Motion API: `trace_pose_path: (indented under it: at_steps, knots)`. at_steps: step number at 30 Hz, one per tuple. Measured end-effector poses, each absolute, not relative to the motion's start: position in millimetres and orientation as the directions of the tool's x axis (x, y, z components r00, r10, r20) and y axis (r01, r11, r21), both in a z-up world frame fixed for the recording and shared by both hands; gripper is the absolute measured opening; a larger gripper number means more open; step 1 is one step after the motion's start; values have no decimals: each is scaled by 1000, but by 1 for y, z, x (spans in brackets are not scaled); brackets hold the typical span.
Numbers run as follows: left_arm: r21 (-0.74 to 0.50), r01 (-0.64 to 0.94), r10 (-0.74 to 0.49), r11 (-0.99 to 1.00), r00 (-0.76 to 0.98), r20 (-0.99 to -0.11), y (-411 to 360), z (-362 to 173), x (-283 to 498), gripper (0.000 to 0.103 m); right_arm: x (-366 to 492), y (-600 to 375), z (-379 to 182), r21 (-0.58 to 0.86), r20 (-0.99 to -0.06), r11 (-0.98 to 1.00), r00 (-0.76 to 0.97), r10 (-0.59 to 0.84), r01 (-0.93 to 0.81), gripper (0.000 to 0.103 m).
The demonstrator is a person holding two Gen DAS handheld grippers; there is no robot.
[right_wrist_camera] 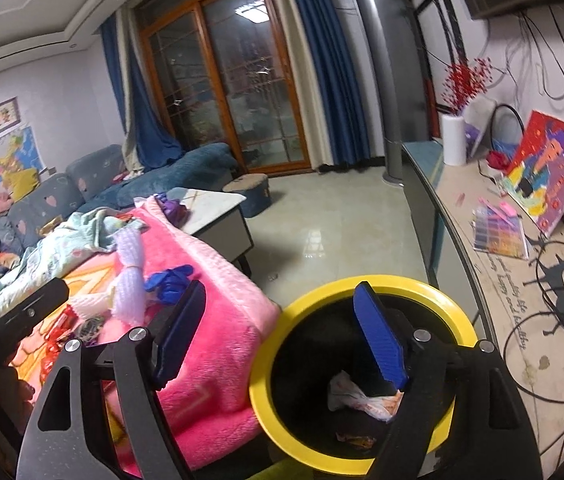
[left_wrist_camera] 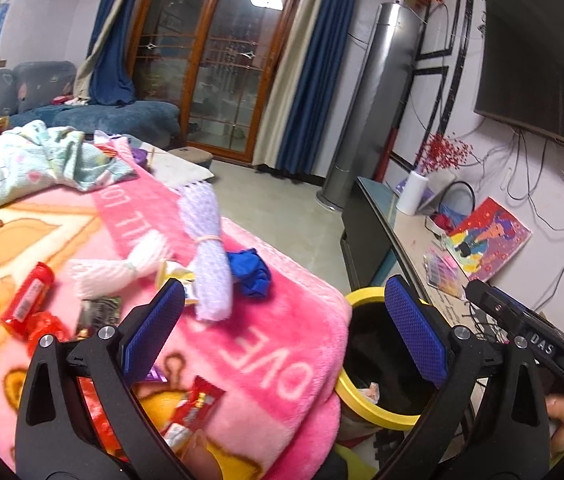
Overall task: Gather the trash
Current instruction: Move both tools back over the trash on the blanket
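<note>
A yellow-rimmed black bin (right_wrist_camera: 458,320) stands beside a pink blanket (right_wrist_camera: 221,320) and holds crumpled wrappers (right_wrist_camera: 362,398). My right gripper (right_wrist_camera: 282,336) is open and empty, its right finger above the bin. My left gripper (left_wrist_camera: 286,328) is open and empty over the blanket's edge (left_wrist_camera: 282,340), with the bin (left_wrist_camera: 366,300) to its right. On the blanket lie a purple foam net (left_wrist_camera: 209,256), a white foam net (left_wrist_camera: 121,268), a blue glove (left_wrist_camera: 251,272) and red wrappers (left_wrist_camera: 27,300).
A TV bench (right_wrist_camera: 482,240) with cables, a painting and a white vase runs along the right wall. A sofa (right_wrist_camera: 93,184) and a low table (right_wrist_camera: 217,208) lie behind the blanket. A tiled floor (right_wrist_camera: 322,232) stretches toward the glass doors.
</note>
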State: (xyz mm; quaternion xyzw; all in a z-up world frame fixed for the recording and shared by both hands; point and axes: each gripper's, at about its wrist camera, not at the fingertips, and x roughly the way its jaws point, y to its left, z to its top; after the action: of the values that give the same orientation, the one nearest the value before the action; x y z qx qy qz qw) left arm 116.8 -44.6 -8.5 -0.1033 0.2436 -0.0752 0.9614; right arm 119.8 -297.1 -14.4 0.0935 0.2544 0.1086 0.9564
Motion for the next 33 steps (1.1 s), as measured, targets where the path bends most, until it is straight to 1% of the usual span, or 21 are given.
trace_pose_path:
  at_steps: [5,16,17,18,22,29,33]
  knots:
    - [-243,55,-160,968,886,-435,-26,-3,108,92,114,-277,-9,213,-457,953,841,291,-215,74]
    - [-271,-37,-81,962,907,-414,13,1,95,92,101,-219,-11,166,-484,927,791,375,-337,74]
    - [-271,-45,-73,962,908,-413,17,1,94,92,101,-217,-11,164,-487,924,787,380,-345,75]
    - [-271,-50,-69,961,909,-411,19,1,93,92,100,-211,-12,159,-490,921,781,386,-356,79]
    - [-284,-81,-45,956,911,-410,34,2,90,92,96,-194,-11,150,-492,909,769,409,-388,79]
    - [-307,-140,-1,941,908,-419,62,0,84,92,91,-164,-17,154,-524,888,726,445,-433,80]
    - [-325,-175,18,929,901,-434,80,-4,81,92,92,-143,-26,149,-561,878,692,454,-455,80]
